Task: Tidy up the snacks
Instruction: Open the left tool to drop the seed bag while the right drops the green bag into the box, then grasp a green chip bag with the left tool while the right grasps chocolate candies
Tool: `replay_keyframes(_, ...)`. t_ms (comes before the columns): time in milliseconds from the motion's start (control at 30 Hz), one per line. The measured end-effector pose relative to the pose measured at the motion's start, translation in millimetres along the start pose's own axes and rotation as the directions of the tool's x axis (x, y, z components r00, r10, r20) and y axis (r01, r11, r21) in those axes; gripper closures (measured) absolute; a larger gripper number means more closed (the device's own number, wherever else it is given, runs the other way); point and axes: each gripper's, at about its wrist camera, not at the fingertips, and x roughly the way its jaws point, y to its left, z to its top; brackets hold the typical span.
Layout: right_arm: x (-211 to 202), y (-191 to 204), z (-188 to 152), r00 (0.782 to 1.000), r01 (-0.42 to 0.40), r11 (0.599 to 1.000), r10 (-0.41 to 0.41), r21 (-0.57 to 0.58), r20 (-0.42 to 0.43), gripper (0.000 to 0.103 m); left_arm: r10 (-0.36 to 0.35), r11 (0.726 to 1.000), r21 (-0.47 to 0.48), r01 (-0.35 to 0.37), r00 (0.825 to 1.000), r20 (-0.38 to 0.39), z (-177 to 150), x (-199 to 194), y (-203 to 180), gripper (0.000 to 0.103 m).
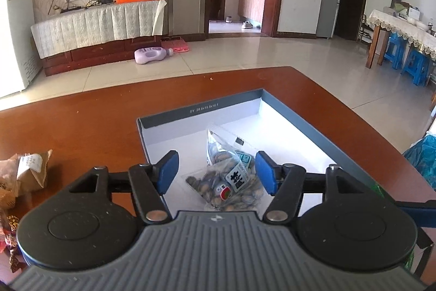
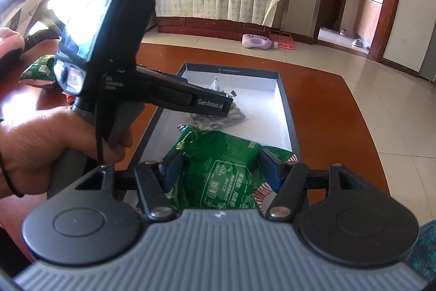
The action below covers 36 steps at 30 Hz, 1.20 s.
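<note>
**Two Snack Bags at an Open Box on the Table**

A shallow box (image 1: 200, 111) with a dark rim and a white floor is seen lying on a reddish-brown table (image 1: 95, 111). Inside the box, a clear bag of nuts (image 1: 229, 182) is laid flat on the white floor, toward the near end as seen by the left wrist camera. The left gripper (image 1: 216, 172) is held just above that bag, with its blue fingers (image 1: 170, 171) spread to either side of it; the pads are not pressed against the bag, and a gap is shown on both sides. In the right wrist view the left gripper (image 2: 231, 107) is held by a hand (image 2: 54, 138) and reaches over the box (image 2: 286, 105), with the bag of nuts (image 2: 234, 115) partly hidden beneath it.

A green snack bag (image 2: 218, 171) is clamped between the fingers (image 2: 268, 168) of the right gripper (image 2: 218, 168), over the near end of the box; the bag is crumpled and bulges upward between the pads. More wrapped snacks (image 1: 24, 173) are left on the table to the left of the box, well apart from it, and another green packet (image 2: 41, 70) is partly seen behind the left gripper.
</note>
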Motion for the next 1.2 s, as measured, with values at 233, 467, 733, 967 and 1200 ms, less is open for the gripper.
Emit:
replay_keyframes(233,-12,1,-1,0.999,0.005,1.0,-0.005,0.011,0.054,0.039,0.006,1.0,0.009,-0.006,1.0,0.001,3,-9,-3,0.035)
replay_keyframes(467,-27,3,2,0.99,0.002,0.999,-0.008,0.042,0.139,0.033,0.027,1.0,-0.008,-0.026,0.998,0.058,10,-35,-1,0.018)
replay_keyframes(733,-34,19,10,0.982,-0.038,0.999,0.03,0.036,0.187,0.033,0.081,0.996,-0.054,-0.076,0.991,0.102,5,-80,28,0.017)
replay_keyframes(967,-27,55,23,0.978,-0.09,0.996,0.09,-0.012,0.186,0.034,0.171,0.982,-0.102,-0.16,0.98,0.105,-13,-123,80,0.017)
replay_keyframes(1200,-18,92,33,0.972,-0.149,0.988,0.152,-0.031,0.177,0.033,0.272,0.955,-0.153,-0.255,0.957,0.101,-33,-164,143,0.016)
